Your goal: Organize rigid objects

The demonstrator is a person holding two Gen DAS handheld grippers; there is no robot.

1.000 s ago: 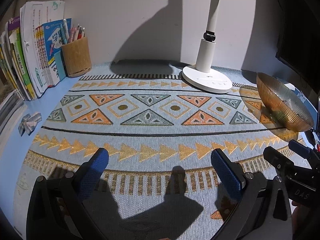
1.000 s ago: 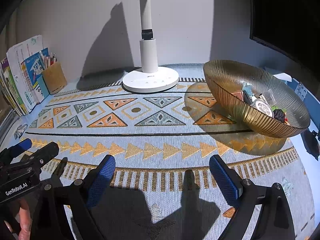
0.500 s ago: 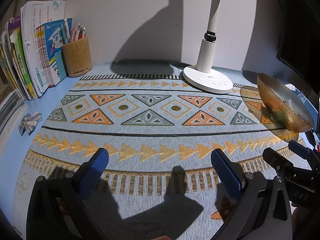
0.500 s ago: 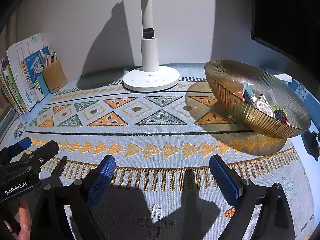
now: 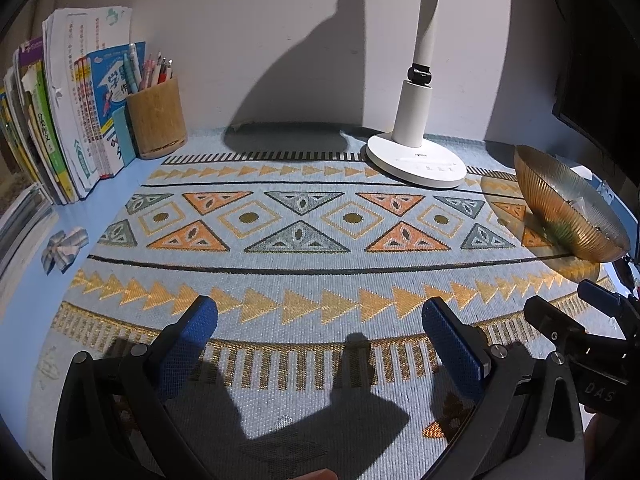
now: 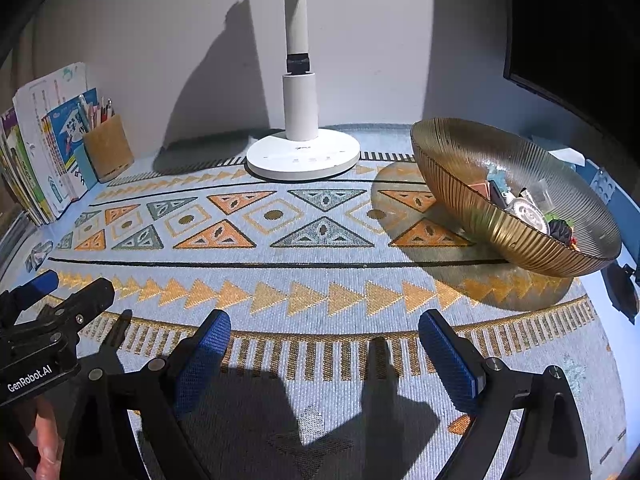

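A ribbed golden glass bowl [image 6: 472, 152] stands at the right of the patterned mat [image 6: 320, 264] and holds several small objects [image 6: 524, 210]; in the left wrist view only the bowl's outer wall [image 5: 560, 208] shows. My left gripper [image 5: 320, 312] hovers open over the mat's near edge, nothing between its blue pads. My right gripper [image 6: 324, 320] is open too, also empty, low over the mat with the bowl ahead to its right. Each gripper shows at the edge of the other's view. A small grey folded thing [image 5: 64, 246] lies off the mat at the left.
A white lamp base [image 6: 302, 156] stands at the back centre. A wooden pen cup [image 5: 158, 122] and upright books [image 5: 68, 120] line the back left by the wall. A dark monitor [image 6: 580, 40] hangs at the right. A person's fingers [image 6: 46, 436] hold the left gripper.
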